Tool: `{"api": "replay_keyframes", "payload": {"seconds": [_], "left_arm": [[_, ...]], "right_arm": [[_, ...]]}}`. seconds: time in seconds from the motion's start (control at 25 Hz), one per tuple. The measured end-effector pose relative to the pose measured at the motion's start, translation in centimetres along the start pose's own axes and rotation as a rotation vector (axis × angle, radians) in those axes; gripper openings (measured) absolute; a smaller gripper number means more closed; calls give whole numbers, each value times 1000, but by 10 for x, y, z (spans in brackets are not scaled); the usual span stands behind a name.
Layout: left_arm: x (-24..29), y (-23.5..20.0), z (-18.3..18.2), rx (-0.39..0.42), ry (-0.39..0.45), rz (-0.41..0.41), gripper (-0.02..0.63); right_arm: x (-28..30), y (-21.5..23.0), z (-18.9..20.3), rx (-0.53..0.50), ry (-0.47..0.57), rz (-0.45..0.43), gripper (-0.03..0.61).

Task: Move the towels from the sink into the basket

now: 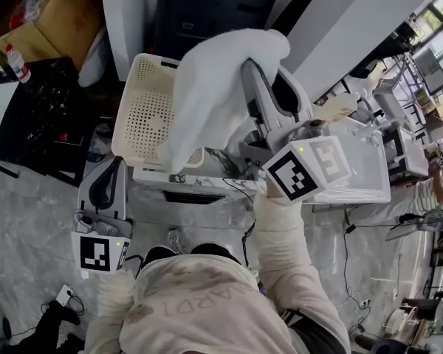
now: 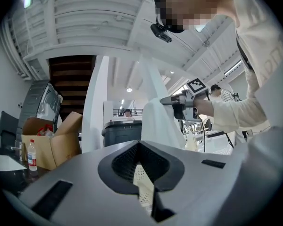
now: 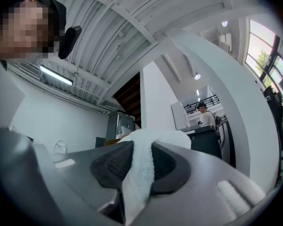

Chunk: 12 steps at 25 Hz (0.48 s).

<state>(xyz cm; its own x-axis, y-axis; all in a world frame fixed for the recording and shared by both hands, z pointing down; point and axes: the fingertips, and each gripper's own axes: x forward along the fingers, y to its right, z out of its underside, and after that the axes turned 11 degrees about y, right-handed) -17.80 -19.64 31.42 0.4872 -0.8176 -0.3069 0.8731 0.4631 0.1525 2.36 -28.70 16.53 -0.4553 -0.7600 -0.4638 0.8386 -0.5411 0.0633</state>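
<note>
We hold the white towel [image 1: 214,87] in the right claw [image 1: 268,71], up over the right half of the cream perforated basket [image 1: 144,116]. The right gripper view shows the grip plainly: both dark pads press on a bunched fold of the towel [image 3: 141,173], which fills the narrow gap of the right claw [image 3: 142,149] and bulges out past its tips.

From that pinched end the cloth falls away in one long drape. In the head view its long axis runs from the claw, above the basket's far right corner, down and leftward to a pointed free end over the basket's near rim. In the left gripper view the towel [image 2: 155,121] hangs nearly straight down under the right claw [image 2: 179,100], so the pinched end is uppermost and the loose end points down at the basket. Whether the loose end touches the basket, we cannot tell.

The left claw [image 1: 117,162] sits low at the basket's near left corner, outside its wall. Its tips [image 2: 139,154] meet, with nothing gripped; through the thin slit behind them we see the basket's holed wall [image 2: 144,182].

Beyond the basket's far left corner stand a cardboard box [image 1: 66,6] and a water bottle [image 1: 16,63].
</note>
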Motion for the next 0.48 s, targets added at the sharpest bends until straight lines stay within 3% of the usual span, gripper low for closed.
{"api": "replay_keyframes", "payload": {"seconds": [0.48], "left_arm": [[-16, -32, 3, 7, -8, -55, 2]], "right_arm": [[31, -28, 67, 41, -70, -51, 100]]}}
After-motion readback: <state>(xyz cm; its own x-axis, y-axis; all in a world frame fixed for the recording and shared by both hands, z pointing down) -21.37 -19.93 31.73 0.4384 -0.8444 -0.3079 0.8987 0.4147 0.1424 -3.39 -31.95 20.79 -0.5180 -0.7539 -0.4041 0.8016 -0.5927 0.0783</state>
